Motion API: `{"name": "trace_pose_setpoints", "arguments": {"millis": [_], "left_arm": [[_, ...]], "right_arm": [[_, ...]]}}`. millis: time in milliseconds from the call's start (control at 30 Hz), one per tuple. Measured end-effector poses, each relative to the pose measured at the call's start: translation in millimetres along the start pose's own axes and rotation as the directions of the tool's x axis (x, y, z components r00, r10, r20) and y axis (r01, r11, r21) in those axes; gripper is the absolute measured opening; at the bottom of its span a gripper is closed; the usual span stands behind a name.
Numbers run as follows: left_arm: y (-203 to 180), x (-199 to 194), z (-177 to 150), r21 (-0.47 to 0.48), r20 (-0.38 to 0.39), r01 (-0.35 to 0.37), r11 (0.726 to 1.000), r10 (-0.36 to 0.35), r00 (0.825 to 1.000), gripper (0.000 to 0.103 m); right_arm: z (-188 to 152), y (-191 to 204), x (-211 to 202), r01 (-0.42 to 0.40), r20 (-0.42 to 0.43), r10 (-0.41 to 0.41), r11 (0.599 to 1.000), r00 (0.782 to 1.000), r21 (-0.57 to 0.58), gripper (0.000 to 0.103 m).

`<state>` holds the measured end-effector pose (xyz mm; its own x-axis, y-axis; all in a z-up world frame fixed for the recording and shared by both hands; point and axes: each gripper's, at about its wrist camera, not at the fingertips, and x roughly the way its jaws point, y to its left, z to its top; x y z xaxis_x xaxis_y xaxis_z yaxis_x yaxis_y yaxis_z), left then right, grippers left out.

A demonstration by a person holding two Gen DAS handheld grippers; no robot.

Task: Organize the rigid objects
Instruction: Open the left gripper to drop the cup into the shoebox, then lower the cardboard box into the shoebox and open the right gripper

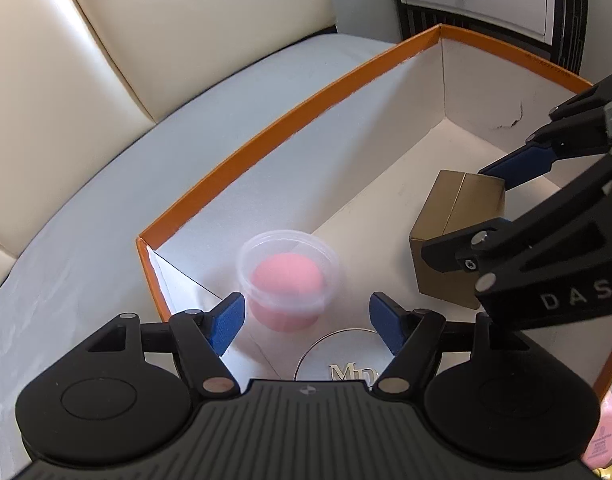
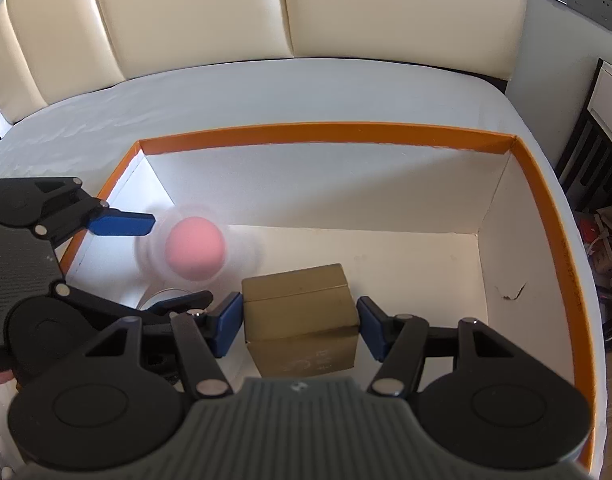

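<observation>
Gold box [image 2: 301, 312] sitting on the floor of the orange-rimmed carton [image 2: 326, 133], right gripper [image 2: 299, 322] straddling it, blue pads just beside both sides, not clearly clamped. Clear cup with pink ball [image 1: 286, 276] near the left corner wall. Left gripper [image 1: 306, 320] spread wide, empty, above a round silver lid [image 1: 338, 360]. Loads of bare floor toward the far right wall.

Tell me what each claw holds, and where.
Left claw: open, holding nothing. Right claw brackets the gold box at its opposite sides; whether it grips cannot be told.
</observation>
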<state>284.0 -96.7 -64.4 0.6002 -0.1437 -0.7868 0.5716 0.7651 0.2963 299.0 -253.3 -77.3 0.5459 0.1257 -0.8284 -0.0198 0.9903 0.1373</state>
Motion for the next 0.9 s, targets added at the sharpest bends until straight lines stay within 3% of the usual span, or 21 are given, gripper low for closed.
{"name": "trace_pose_setpoints", "arguments": {"millis": [167,367,467,633,900], "left_arm": [[11,-24,-9,-0.063,0.057,-0.033,0.997,0.036,0.998,0.082],[27,-64,-21,-0.173,0.129,0.014,0.985,0.008,0.992,0.084],[34,-75,-23,-0.228,0.117,-0.01,0.974,0.037,0.992,0.084],[47,-78,-25,-0.319,0.085,0.009,0.948,0.019,0.996,0.084],[46,-68,-33,-0.352,0.054,0.003,0.936,0.017,0.998,0.084]], "right_arm": [[0,0,-1,0.015,-0.002,-0.015,1.0,1.0,0.006,0.062],[-1,9,0,0.033,-0.009,-0.033,0.999,0.999,-0.018,0.062],[-3,16,2,0.033,-0.012,-0.034,0.999,0.999,-0.034,0.062],[-7,28,4,0.049,-0.015,-0.05,0.997,0.999,-0.065,0.062],[-9,36,7,0.072,-0.025,-0.074,0.993,0.997,-0.089,0.062]]}}
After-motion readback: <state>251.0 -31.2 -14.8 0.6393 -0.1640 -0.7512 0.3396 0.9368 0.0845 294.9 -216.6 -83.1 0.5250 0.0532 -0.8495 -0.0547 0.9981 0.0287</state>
